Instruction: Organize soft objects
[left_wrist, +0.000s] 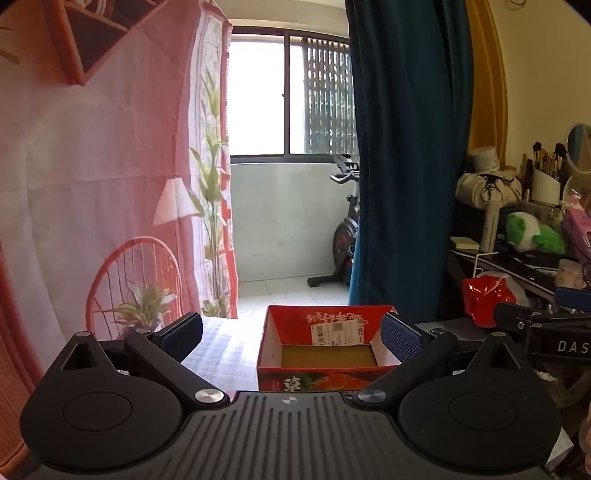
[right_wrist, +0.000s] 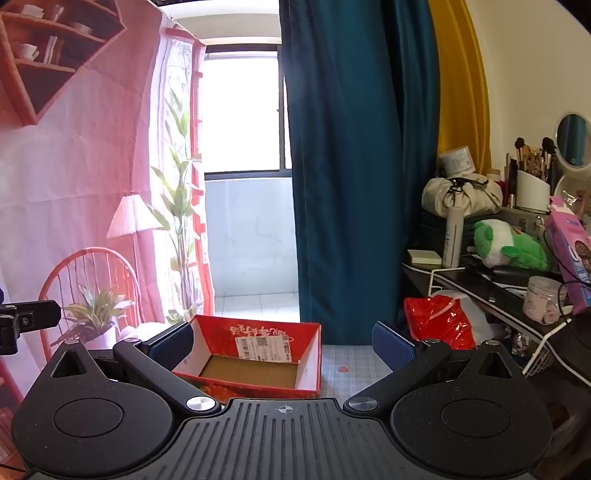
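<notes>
I am looking forward along both hand-held grippers over a table covered in a pale checked cloth (right_wrist: 354, 365). My left gripper (left_wrist: 291, 334) has its jaws spread wide apart with nothing between the blue pads, and my right gripper (right_wrist: 282, 345) is likewise spread wide and holds nothing. An open red cardboard box (left_wrist: 325, 325) sits on the cloth at twelve o'clock from the left gripper; from the right gripper it (right_wrist: 258, 350) lies at about eleven o'clock, its brown floor bare. A green and white plush toy (right_wrist: 513, 245) lies on a cluttered dark shelf at two o'clock, well apart from the box, beside a white spray bottle (right_wrist: 452, 236). A crumpled red bag (right_wrist: 439, 325) rests below that shelf.
</notes>
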